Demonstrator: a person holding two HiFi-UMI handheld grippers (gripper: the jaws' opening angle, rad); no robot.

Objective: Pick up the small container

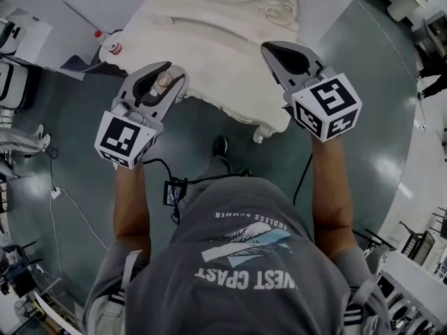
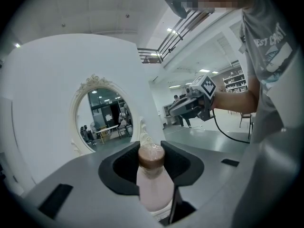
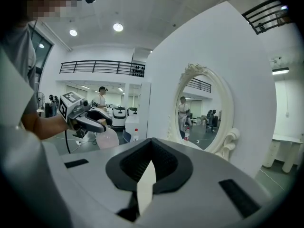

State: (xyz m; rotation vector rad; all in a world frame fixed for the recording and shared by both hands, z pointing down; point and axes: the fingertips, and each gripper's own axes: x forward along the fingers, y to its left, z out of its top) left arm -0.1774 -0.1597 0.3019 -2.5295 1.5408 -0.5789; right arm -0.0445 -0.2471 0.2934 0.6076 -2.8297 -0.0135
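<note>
Pinching the small pale-pink plastic bottle with a brown cap [image 2: 152,182] at its neck, your left claw [image 2: 151,148] holds it upright, cap up between the jaws and body hanging below. It looks lifted clear by the left edge of the white carved surface [image 1: 216,54]; your right claw [image 3: 151,145] is pressed together, empty, well apart

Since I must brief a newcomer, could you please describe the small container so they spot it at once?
Find the white table with the ornate oval mirror; by its left edge hovers the left hand-held gripper. The small container is clamped between its jaws: a pale pink bottle with a brown cap, unlike the red-capped bottle beyond.
</note>
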